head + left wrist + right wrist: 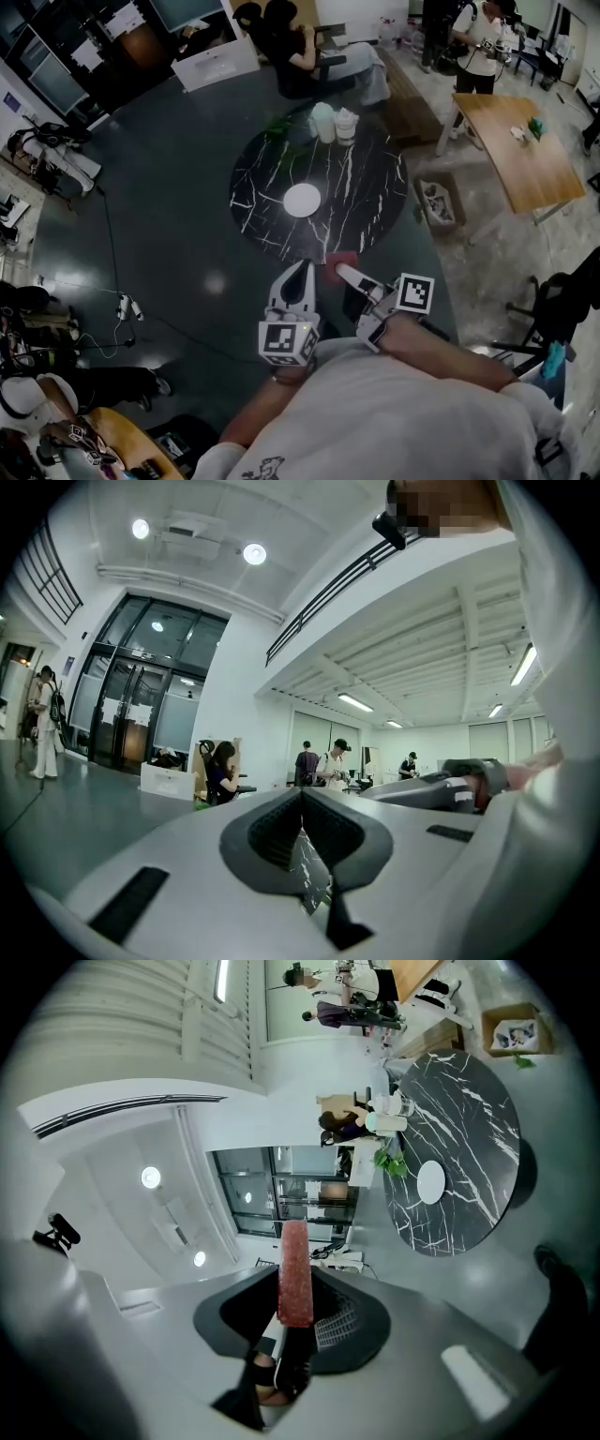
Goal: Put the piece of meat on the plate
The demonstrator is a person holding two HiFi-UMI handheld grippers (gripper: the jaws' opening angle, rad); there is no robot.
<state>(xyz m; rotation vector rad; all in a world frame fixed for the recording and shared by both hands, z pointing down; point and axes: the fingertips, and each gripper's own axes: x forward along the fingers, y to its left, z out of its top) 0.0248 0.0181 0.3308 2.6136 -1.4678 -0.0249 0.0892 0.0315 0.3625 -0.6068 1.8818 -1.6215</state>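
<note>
A flat red piece of meat (339,263) (293,1274) sticks out edge-on from my right gripper (345,273) (295,1312), which is shut on it. The white plate (302,200) (431,1182) lies near the middle of a round black marble table (361,183) (473,1138), ahead of both grippers and apart from them. Both grippers hang over the dark floor just short of the table's near edge. My left gripper (300,270) (302,797) has its jaws drawn together with nothing between them. In the left gripper view the right gripper (441,786) shows alongside.
Two pale containers (334,123) and a green plant (281,123) stand at the table's far edge. A cardboard box (438,202) and a wooden table (520,150) are to the right. Cables (127,307) trail on the floor at left. People sit and stand beyond the table.
</note>
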